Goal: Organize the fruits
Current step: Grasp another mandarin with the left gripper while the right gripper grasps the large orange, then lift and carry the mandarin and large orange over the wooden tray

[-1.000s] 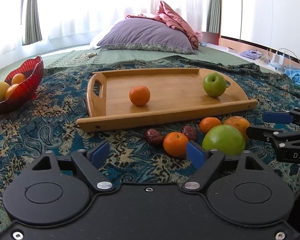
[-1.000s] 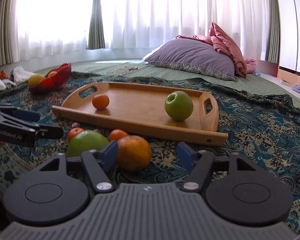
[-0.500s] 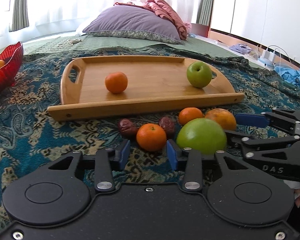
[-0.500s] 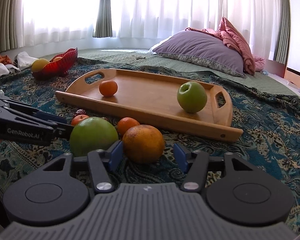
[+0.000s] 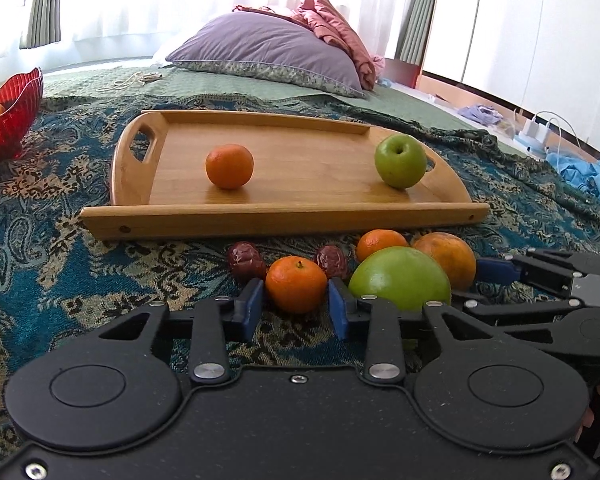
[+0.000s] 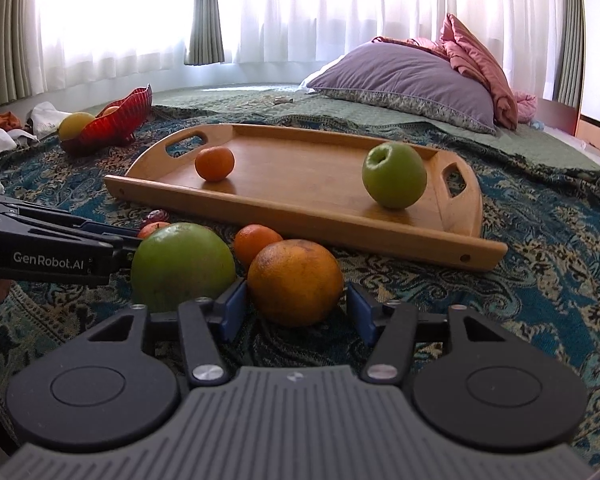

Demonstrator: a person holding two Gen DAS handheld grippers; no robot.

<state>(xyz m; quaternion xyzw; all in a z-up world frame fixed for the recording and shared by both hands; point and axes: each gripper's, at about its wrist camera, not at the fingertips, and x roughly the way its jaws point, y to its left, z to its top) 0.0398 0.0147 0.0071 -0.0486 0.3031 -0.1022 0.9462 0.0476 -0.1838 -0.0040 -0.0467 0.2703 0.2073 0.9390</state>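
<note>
My left gripper [image 5: 296, 304] has its jaws around a small tangerine [image 5: 296, 285] on the patterned cloth, pads touching or nearly touching its sides. My right gripper [image 6: 296, 306] has its jaws around a large orange [image 6: 295, 282], pads close to its sides. A big green fruit [image 5: 400, 280] lies between the two grippers, also in the right wrist view [image 6: 183, 266]. Another tangerine [image 6: 257, 245] and two dark dates [image 5: 246, 259] lie near. The wooden tray [image 5: 284, 216] holds a tangerine [image 5: 229, 166] and a green apple [image 5: 400, 161].
A red glass bowl [image 6: 114, 126] with fruit stands at the far left. A purple pillow [image 6: 408, 74] and pink blanket lie behind the tray. Cloths and chargers lie at the room's edges.
Both grippers moved forward and down to the fruit and narrowed their jaws, the left around the tangerine, the right around the orange.
</note>
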